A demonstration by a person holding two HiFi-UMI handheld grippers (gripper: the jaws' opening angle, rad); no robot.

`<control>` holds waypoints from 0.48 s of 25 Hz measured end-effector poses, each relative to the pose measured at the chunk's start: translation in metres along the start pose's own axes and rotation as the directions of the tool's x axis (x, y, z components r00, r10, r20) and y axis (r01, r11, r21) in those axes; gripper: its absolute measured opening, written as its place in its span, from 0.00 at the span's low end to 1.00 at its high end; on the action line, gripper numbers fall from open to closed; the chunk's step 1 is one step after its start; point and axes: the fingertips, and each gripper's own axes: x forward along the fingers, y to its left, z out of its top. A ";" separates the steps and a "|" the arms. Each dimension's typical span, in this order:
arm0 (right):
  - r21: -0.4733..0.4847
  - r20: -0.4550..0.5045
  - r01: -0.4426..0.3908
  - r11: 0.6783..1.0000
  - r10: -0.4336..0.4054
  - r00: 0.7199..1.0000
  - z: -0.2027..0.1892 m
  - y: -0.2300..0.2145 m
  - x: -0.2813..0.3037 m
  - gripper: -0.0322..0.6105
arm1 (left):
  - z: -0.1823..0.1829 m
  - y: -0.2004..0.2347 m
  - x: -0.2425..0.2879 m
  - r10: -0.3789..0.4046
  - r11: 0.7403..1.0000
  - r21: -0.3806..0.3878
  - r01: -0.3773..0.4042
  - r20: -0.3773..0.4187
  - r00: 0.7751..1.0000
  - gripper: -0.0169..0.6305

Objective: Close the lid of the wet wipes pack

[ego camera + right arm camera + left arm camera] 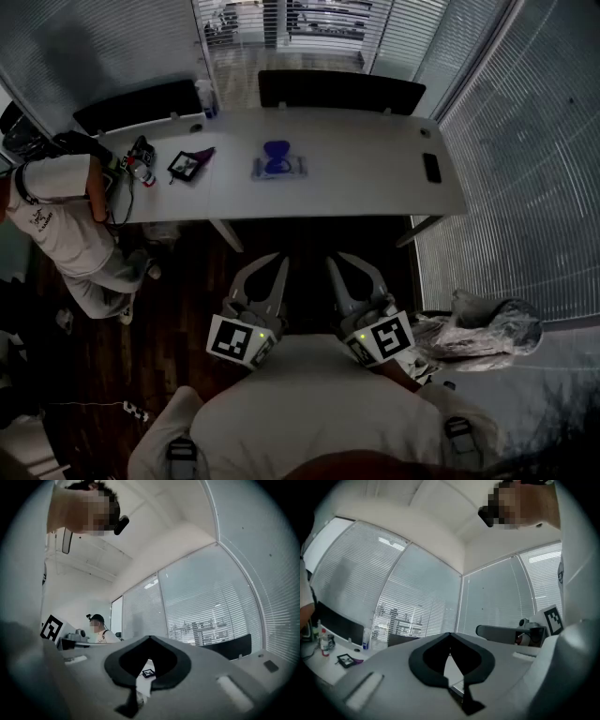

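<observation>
The wet wipes pack (278,165) lies near the middle of the white table (375,183), far ahead of me, with its blue lid standing up. Both grippers are held close to my chest, well short of the table and above the dark floor. My left gripper (281,256) (450,633) is shut, its fingertips meeting with nothing between them. My right gripper (330,256) (150,637) is shut and empty too. Neither gripper view shows the pack.
A black phone (431,167) lies at the table's right end. A small black framed square (185,166) (148,673) and bottles (141,169) sit at its left. Another person (66,216) stands by the left end. Dark screens (339,91) line the far edge. A crumpled bag (478,328) lies on the floor at right.
</observation>
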 end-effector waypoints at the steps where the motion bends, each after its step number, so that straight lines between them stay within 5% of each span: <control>1: -0.003 -0.003 0.003 1.000 -0.003 1.000 0.000 0.000 0.001 0.05 | 0.001 0.000 0.000 -0.002 1.000 -0.003 0.002 0.002 1.000 0.03; 12: -0.023 0.023 -0.011 1.000 0.012 1.000 0.009 0.005 0.002 0.05 | 0.004 0.002 0.001 -0.008 1.000 0.015 0.008 0.007 1.000 0.03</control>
